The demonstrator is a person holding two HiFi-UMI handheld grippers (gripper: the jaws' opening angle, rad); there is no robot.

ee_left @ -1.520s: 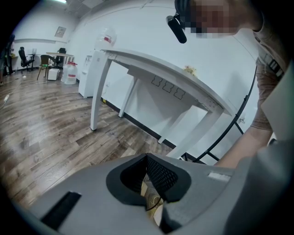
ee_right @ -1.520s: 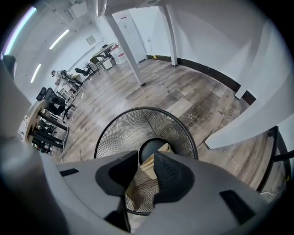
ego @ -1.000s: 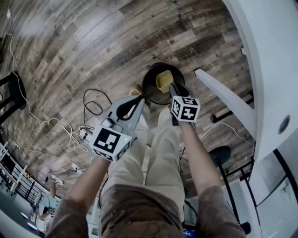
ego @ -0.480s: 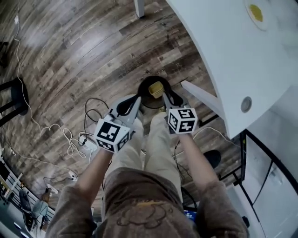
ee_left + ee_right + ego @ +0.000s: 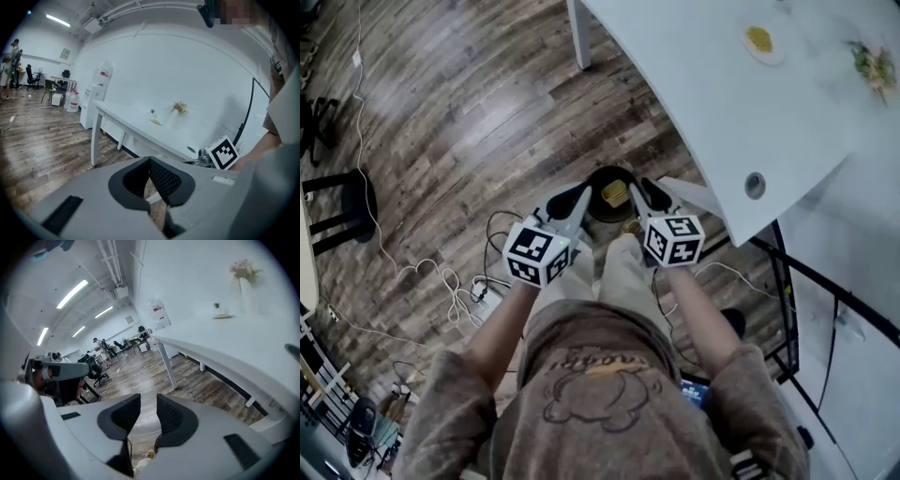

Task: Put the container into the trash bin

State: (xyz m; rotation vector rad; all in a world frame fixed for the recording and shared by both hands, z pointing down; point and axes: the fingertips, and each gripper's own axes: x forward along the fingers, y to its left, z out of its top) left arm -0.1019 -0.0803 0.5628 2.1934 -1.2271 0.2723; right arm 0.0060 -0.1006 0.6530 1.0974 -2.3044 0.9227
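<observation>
Since the small yellow squarish container point(image 5: 614, 193) already lies inside the round black trash bin point(image 5: 590, 192), any further handling would only be to reseat it. It looks like a light, thin-walled plastic tub, probably somewhat flexible and smooth. A pinch across one side wall at the rim should serve better than a squeeze across the whole body, which could buckle it or let it pop free.

Just left of the bin in the head view, the left gripper point(image 5: 567, 201) hangs above the dark wood-plank floor point(image 5: 469, 112). Its own view shows its fingertips meeting, with nothing caught between them. The bin sits between the two tools, under them, with the container resting low in it and clear of both. Just right of the bin, the right gripper point(image 5: 652, 193) has its jaws standing apart with a plain gap that holds nothing. Beyond and to the right of the bin spreads the long white table point(image 5: 712, 122).

Compared with a second ago, both grippers have risen well away from the bin, which now looks smaller in the head view. More of the table shows, and the container has stayed where it was.
</observation>
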